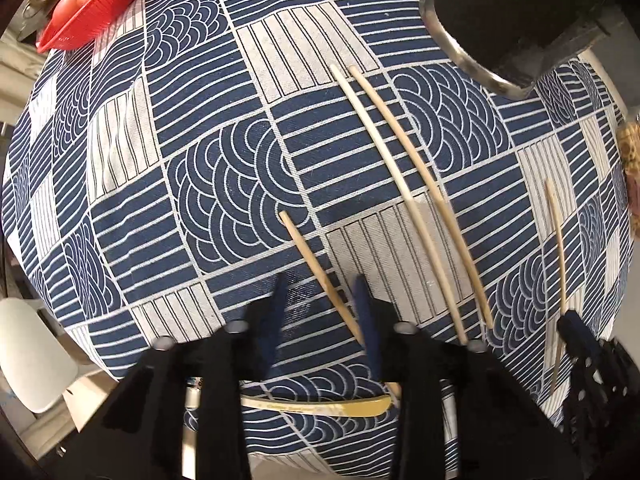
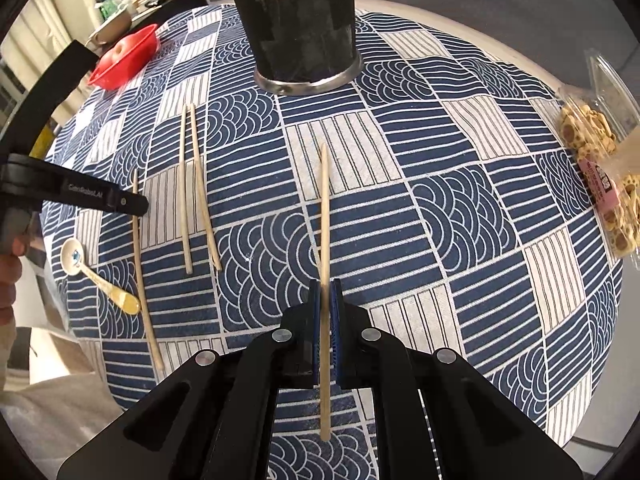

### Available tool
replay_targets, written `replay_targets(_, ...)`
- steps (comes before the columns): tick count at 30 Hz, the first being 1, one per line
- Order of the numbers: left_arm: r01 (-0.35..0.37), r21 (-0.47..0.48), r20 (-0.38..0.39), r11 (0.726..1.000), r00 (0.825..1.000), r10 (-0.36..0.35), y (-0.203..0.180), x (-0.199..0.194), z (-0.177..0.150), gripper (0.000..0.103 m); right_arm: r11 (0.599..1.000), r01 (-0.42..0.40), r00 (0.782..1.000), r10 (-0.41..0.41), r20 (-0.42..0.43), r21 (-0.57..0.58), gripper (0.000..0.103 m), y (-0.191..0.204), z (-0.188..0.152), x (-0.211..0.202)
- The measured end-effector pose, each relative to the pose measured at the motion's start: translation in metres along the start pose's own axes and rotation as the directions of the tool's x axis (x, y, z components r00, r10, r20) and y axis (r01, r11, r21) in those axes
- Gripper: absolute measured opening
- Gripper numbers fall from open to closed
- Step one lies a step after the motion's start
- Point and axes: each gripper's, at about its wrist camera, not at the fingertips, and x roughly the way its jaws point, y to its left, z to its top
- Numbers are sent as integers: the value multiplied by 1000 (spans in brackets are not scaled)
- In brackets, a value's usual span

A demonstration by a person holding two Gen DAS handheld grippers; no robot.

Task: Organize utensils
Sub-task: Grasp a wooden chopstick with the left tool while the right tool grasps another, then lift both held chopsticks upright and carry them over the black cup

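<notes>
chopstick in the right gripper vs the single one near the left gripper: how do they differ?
The held chopstick is clamped between the shut pads of the right gripper; the loose chopstick lies flat on the tablecloth. The held one has open cloth around it; the loose one lies beside the ceramic spoon. Both are plain, pale wood, slim and tapered.

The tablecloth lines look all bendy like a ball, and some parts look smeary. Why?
In both wrist views the fisheye lens bulges the tablecloth into a dome, so straight chopsticks curve. In the left wrist view the left gripper and its fingers look smeared by motion blur. In the right wrist view the right gripper and its chopstick look sharp.
</notes>
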Motion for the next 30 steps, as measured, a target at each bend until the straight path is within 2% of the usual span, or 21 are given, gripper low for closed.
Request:
replay_targets(1, 5, 0, 1, 1000, 1000, -5, -3, -1, -1, 12, 1000, 1, 1000, -1, 3, 4, 5, 0, -1, -1)
replay_targets(5, 30, -6, 7, 1000, 1000, -30, -28, -7, -12, 5, 1000, 8, 1000, -8, 24, 21, 5, -3, -7, -7)
replay_targets(9, 77, 41, 23, 996, 997, -78, -51, -14, -8, 5, 999, 17, 999, -19, 50, 46, 5, -8, -10, -16)
replay_targets(11, 88, 57, 33, 994, 995, -90, -54, -16, -4, 5, 998, 13, 998, -17, 64, 59, 5, -12, -11, -20)
replay_targets(13, 142, 52, 37, 988, 989, -144, -55, -18, 0, 5, 997, 13, 997, -19, 79, 74, 5, -17, -12, -27)
replay_targets(16, 152, 64, 77, 986, 985, -157, -56, -28, 3, 5, 995, 8, 995, -18, 102, 97, 5, -23, -13, -38)
replay_targets(19, 146, 93, 128, 985, 979, -158, -42, -50, 13, 5, 991, -11, 992, -6, 122, 133, 5, -31, -14, -48)
replay_targets(21, 88, 114, 164, 990, 981, -106, -34, -62, 28, 5, 988, -27, 990, 6, 138, 154, 5, -36, -14, -55)
replay_targets(24, 91, 119, 206, 989, 972, -114, -29, -78, 32, 5, 982, -54, 987, 25, 157, 183, 5, -42, -11, -66)
replay_targets(26, 51, 143, 257, 988, 962, -87, -29, -89, 32, 5, 977, -78, 984, 44, 172, 197, 5, -43, -8, -73)
replay_targets(30, 40, 187, 327, 982, 940, -100, -24, -100, 26, 5, 976, -87, 983, 52, 174, 199, 5, -40, 0, -86)
